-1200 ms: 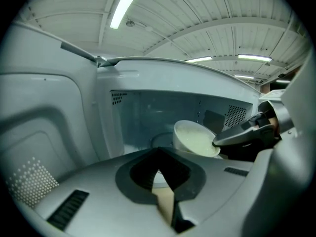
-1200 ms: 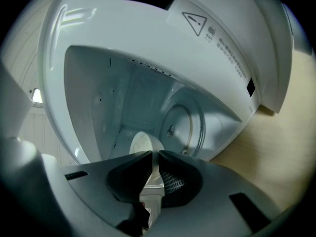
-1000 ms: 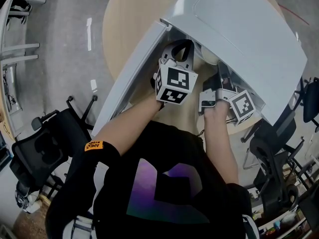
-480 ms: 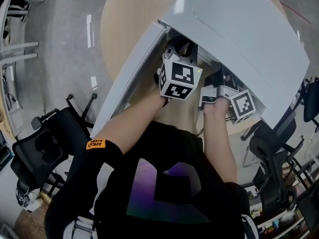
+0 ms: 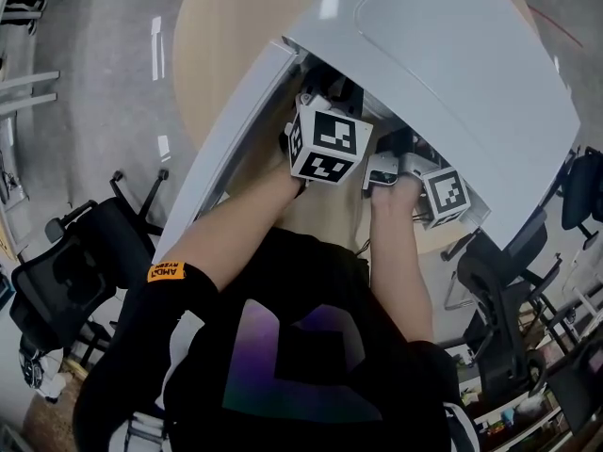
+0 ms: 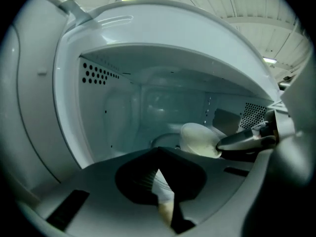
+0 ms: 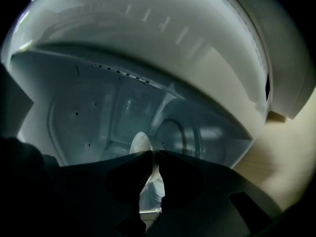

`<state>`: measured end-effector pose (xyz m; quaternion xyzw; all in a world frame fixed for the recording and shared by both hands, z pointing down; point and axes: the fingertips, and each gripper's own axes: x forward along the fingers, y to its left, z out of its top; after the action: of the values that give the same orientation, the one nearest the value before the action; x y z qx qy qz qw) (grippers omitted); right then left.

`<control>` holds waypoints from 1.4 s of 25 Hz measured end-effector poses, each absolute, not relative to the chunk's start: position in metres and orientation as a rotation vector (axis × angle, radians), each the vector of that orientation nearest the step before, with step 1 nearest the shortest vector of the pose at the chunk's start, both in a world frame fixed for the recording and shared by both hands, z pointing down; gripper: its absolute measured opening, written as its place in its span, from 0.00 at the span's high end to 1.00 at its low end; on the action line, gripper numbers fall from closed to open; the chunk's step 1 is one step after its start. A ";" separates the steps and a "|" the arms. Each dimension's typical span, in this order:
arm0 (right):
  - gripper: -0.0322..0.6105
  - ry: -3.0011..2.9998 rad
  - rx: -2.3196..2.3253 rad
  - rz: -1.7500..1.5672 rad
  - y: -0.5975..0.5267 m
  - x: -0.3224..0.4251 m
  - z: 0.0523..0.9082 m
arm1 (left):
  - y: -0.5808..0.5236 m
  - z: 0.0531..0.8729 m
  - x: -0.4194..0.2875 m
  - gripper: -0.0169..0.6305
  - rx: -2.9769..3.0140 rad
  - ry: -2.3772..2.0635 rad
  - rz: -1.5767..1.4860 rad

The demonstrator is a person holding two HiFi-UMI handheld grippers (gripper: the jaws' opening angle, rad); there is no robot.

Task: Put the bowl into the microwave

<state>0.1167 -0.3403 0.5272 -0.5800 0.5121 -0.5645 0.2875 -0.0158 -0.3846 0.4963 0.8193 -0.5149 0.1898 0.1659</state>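
Standing open at the far left, the white microwave door (image 5: 221,149) swings out over the round wooden table (image 5: 226,36), with the microwave (image 5: 452,73) body filling the middle and right of the head view. Both of the person's forearms reach into its mouth from below. The left gripper (image 6: 158,152) hangs just inside the opening; its jaws are pressed together tip to tip and nothing sits between them, and its marker cube (image 5: 325,144) shows bright at the threshold. Beyond it lies the pale cavity, with a patch of vent holes (image 6: 98,73) on the left wall. Right of centre, deeper in, sits the white bowl (image 6: 197,138), already inside the microwave and tilted on its side rather than level; whether it touches the cavity floor cannot be told. The right gripper (image 7: 153,157) comes in from the right and is clenched on the bowl's thin rim, one jaw on each face of the wall. Its own cube (image 5: 443,194) sits just under the microwave's front edge.
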 end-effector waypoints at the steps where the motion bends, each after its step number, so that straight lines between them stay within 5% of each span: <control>1: 0.87 1.367 -1.557 -1.511 -0.340 0.117 0.529 | -0.385 0.497 -0.016 0.90 2.330 -1.468 0.540; 35: 0.85 1.420 -1.610 -1.395 -0.336 0.131 0.526 | -0.379 0.492 -0.009 0.90 2.321 -1.465 0.546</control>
<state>0.1311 -0.3363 0.5263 -0.6024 0.5315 -0.5220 0.2865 -0.0094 -0.3793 0.4917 0.8171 -0.5159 0.1923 0.1707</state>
